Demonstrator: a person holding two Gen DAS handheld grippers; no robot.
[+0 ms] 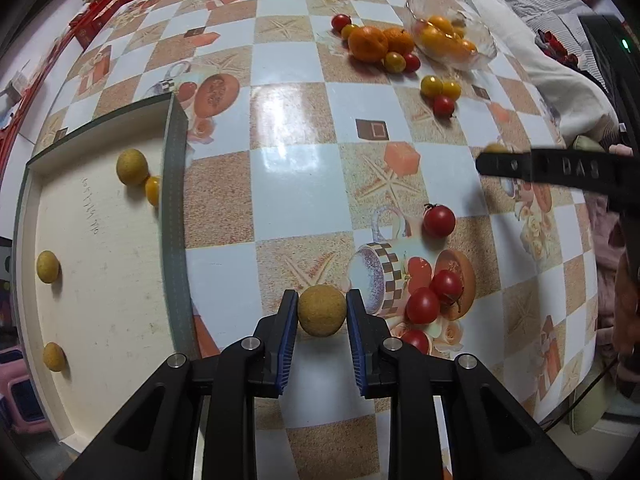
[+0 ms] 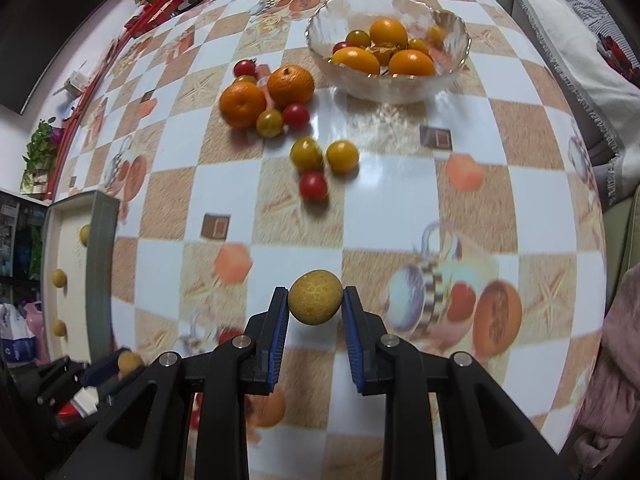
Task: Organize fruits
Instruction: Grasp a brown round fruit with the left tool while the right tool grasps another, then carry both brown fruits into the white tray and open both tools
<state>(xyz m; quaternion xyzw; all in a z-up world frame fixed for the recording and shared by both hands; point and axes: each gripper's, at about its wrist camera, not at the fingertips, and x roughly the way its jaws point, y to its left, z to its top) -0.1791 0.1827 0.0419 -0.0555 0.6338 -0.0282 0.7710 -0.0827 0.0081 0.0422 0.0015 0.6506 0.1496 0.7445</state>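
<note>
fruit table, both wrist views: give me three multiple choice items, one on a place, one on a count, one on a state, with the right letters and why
1. Where do the two mandarins lie?
A. in the glass bowl
B. on the tablecloth beside the glass bowl
C. in the cream tray

2. How many round tan fruits lie in the cream tray, seen from the left wrist?
A. one
B. three
C. six

3. What is the state of the left claw?
A. wide open over bare cloth
B. shut on a red tomato
C. shut on a round tan fruit

Answers:
1 B: both sit on the checked tablecloth, left of the glass bowl.
2 B: three tan balls show there, plus one small yellow tomato.
3 C: its blue pads press both sides of the tan fruit.
</note>
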